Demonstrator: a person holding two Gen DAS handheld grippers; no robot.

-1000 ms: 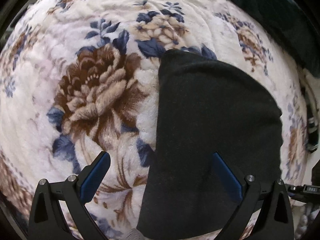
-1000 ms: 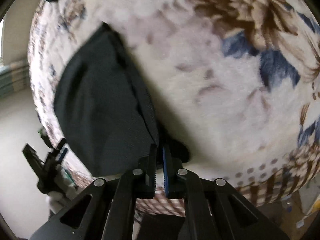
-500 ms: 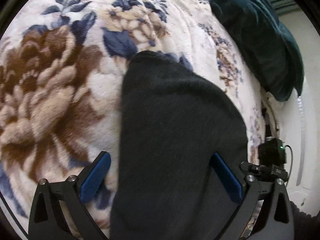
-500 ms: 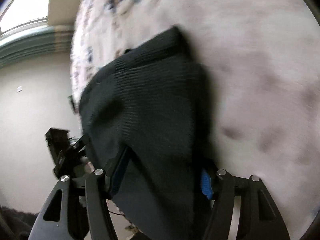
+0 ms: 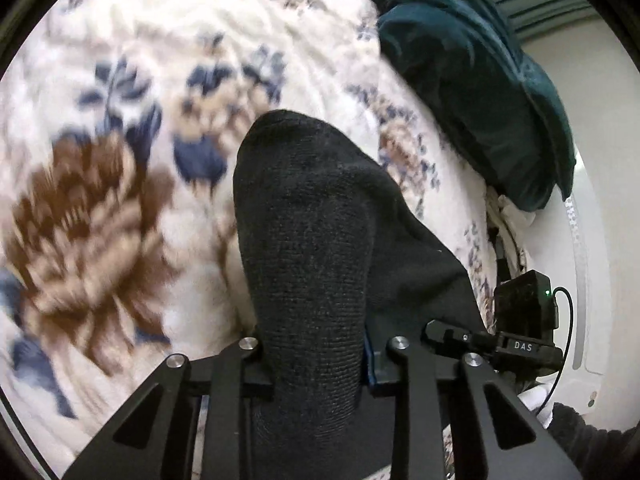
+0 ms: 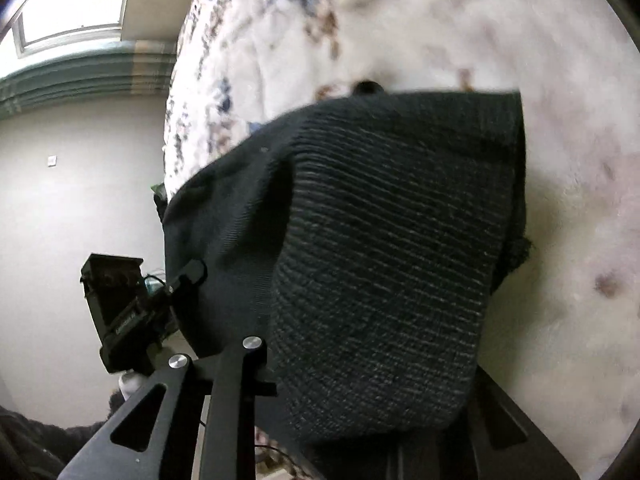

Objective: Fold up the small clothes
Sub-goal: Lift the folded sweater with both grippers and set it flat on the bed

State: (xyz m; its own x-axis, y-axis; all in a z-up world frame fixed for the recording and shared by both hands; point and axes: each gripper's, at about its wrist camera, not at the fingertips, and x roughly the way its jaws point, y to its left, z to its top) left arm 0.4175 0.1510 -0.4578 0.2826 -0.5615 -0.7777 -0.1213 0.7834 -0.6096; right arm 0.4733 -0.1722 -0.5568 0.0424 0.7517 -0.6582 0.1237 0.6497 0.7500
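A black knitted garment point(image 5: 316, 248), small and thick, is held over a bed covered by a cream blanket point(image 5: 120, 184) printed with brown and navy flowers. Its exact type is hard to tell; it may be a sock or a small knit piece.

In the left wrist view, the left gripper point(image 5: 320, 364) is clamped on the near end of the garment, its jaws narrowed with the knit bunched between them. From there the cloth runs straight away from the gripper, its long axis pointing forward along the fingers, ending in a rounded far tip that lies against the blanket. A second, flatter layer of the same black cloth spreads out to the right of the raised ridge.

In the right wrist view, the ribbed edge of the garment drapes over the right gripper point(image 6: 360, 392) and hides most of it. Only 1 finger point(image 6: 240, 364) shows, at the left of the cloth, so I cannot tell for certain how wide the jaws stand, though the cloth appears to sit between them.

A dark teal cushion point(image 5: 472, 80) lies at the far right of the bed. In the left wrist view, the other gripper's black body point(image 5: 520, 320) shows at the right, just beside the garment, so both hands are close together at the same end.

Judging from this, the fold turns on carrying the gripped near end forward along the long axis to the far tip.
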